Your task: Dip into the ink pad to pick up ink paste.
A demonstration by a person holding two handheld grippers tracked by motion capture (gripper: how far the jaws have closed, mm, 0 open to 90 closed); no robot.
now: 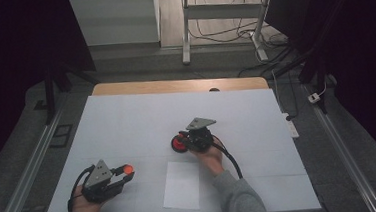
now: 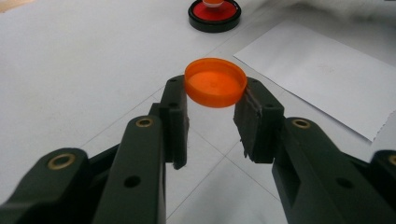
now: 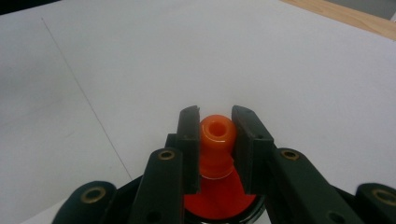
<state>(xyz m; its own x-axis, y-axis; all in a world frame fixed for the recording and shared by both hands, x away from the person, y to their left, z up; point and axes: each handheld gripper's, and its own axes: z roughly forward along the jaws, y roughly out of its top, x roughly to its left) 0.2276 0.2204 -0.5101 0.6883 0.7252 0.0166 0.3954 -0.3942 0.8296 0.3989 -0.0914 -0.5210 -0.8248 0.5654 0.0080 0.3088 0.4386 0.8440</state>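
My left gripper (image 1: 128,171) is at the front left of the table, shut on a round orange cap (image 2: 215,83) that it holds by the rim just above the white surface. The cap (image 1: 128,168) shows between its tips in the high view. My right gripper (image 3: 215,121) is shut on an orange knob (image 3: 217,135) with a hollow top. The knob stands upright on a red pad (image 3: 219,198) inside a round black case. Pad and case (image 1: 178,145) lie near the table's middle, and they lie far ahead of the cap as a red disc (image 2: 215,14).
A white paper sheet (image 1: 182,185) lies flat at the front centre, between the two hands. A white cover (image 1: 127,120) spreads over the table, with a bare wooden strip (image 1: 179,85) along the far edge. Desk legs and cables stand on the floor beyond.
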